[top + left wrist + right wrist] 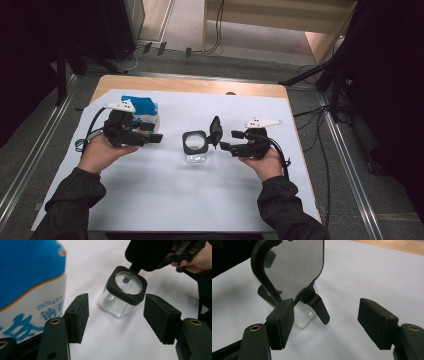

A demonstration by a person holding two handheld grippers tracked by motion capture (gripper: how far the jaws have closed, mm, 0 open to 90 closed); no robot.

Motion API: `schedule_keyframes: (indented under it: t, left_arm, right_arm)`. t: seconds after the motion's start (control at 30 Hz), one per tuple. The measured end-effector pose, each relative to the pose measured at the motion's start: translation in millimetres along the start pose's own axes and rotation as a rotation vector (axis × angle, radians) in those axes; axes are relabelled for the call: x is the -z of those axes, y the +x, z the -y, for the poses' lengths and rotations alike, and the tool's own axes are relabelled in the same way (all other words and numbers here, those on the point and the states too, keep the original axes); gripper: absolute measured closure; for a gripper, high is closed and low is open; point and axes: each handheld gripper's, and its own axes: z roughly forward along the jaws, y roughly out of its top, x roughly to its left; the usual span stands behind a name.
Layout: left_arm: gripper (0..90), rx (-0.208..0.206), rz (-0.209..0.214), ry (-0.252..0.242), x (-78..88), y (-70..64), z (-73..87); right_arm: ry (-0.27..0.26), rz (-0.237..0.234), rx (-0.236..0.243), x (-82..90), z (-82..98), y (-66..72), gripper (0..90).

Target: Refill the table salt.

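Right gripper (226, 139) standing open, nothing between the pads, sitting just right of the jar (195, 149); in the right gripper view the flipped-up lid (294, 267) and its hinge tab (318, 306) lying straight ahead, slightly left of the gap. Left gripper (156, 137) also gaping, holding nothing, pointing right at the jar across a short stretch of bare sheet; in the left gripper view the jar (122, 293) sitting just ahead, between the pad lines, not touching either.

Jar standing upright near table centre, clear glass with black square collar, lid standing up on the right side, hinge facing the right gripper. Long axis vertical, so any side grip coming in level across the body. Right gripper nearer; left well placed for bracing the glass.

Blue-and-white carton (142, 111) standing just behind the left gripper, crowding that side. White sheet (200, 200) open in front of and behind the jar; table edge (190, 85) far off, plenty of room
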Motion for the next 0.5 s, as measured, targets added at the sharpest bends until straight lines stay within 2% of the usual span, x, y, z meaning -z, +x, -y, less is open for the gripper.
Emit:
schedule_keyframes:
  t: [0.13,0.33,0.5]
  left_arm:
    - [38.4,0.021,-0.012,-0.015,8.3,4.4,5.3]
    - [38.6,0.040,-0.067,-0.007,20.5,16.0,14.0]
    - [39.4,0.058,-0.105,-0.015,30.8,26.8,20.1]
  right_arm:
    - [0.015,0.005,0.006,-2.8,-1.4,-2.4,31.5]
    - [0.034,0.002,-0.002,-5.3,-1.8,-5.3,38.6]
    - [0.030,0.005,-0.007,-6.1,-1.4,-6.9,39.9]
